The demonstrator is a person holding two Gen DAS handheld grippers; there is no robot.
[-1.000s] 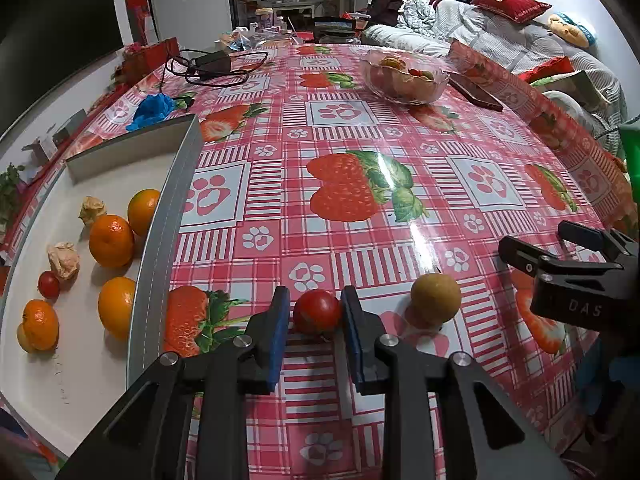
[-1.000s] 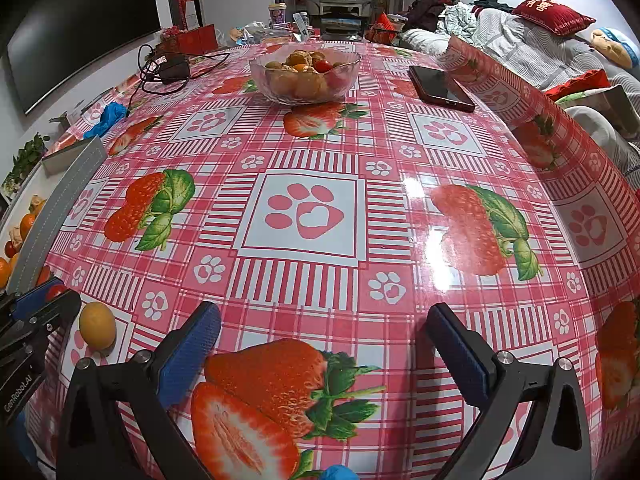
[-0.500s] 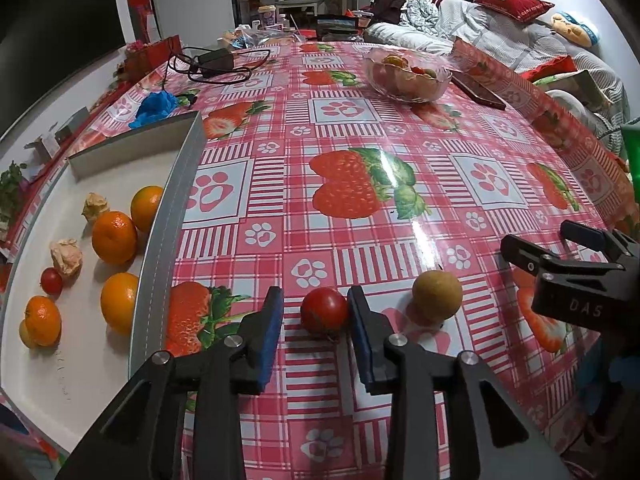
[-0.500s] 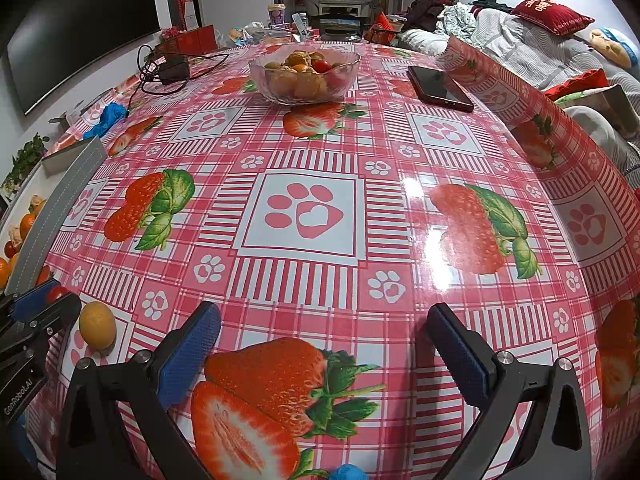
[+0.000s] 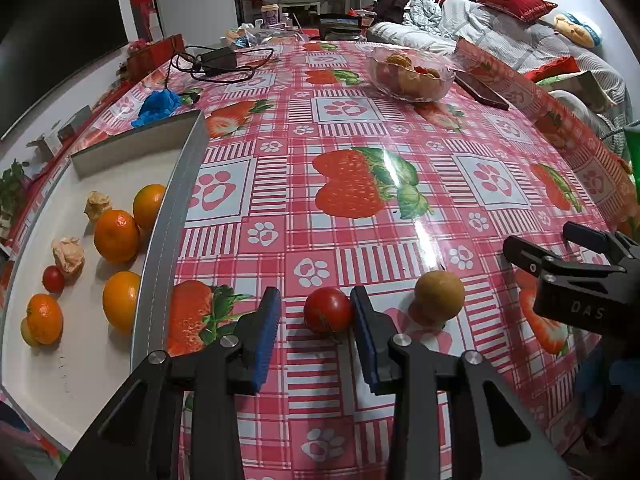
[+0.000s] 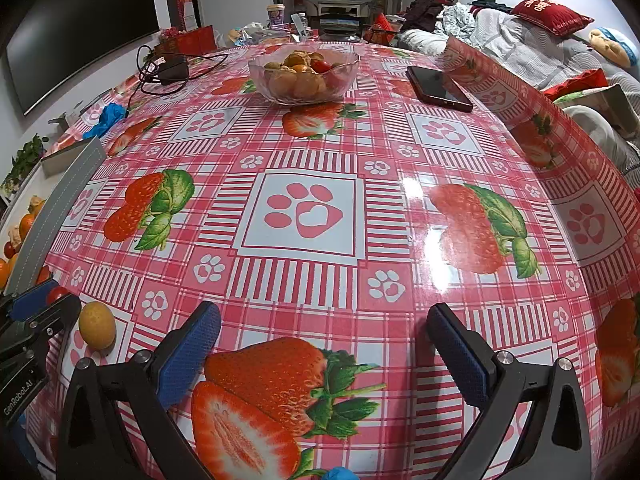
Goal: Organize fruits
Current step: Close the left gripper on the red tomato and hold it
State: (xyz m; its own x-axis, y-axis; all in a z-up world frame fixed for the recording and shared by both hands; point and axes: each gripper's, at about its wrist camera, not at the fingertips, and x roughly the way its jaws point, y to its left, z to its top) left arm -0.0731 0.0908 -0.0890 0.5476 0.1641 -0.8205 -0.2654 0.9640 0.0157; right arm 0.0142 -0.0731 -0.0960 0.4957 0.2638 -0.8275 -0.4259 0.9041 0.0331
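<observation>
A red tomato lies on the strawberry tablecloth between the pads of my left gripper, against the right pad; the jaws stand open with a gap on the left side. A brown-yellow round fruit lies just to its right; it also shows in the right wrist view. A white tray at the left holds several oranges and a small tomato. My right gripper is wide open and empty above the table.
A glass bowl with fruit stands at the far side, a phone to its right. A charger with cable and a blue cloth lie at the far left. The table edge drops off at the right.
My left gripper's jaws have spread apart and let go of the tomato, which now rests on the cloth by the right pad. The right gripper has stayed put.
</observation>
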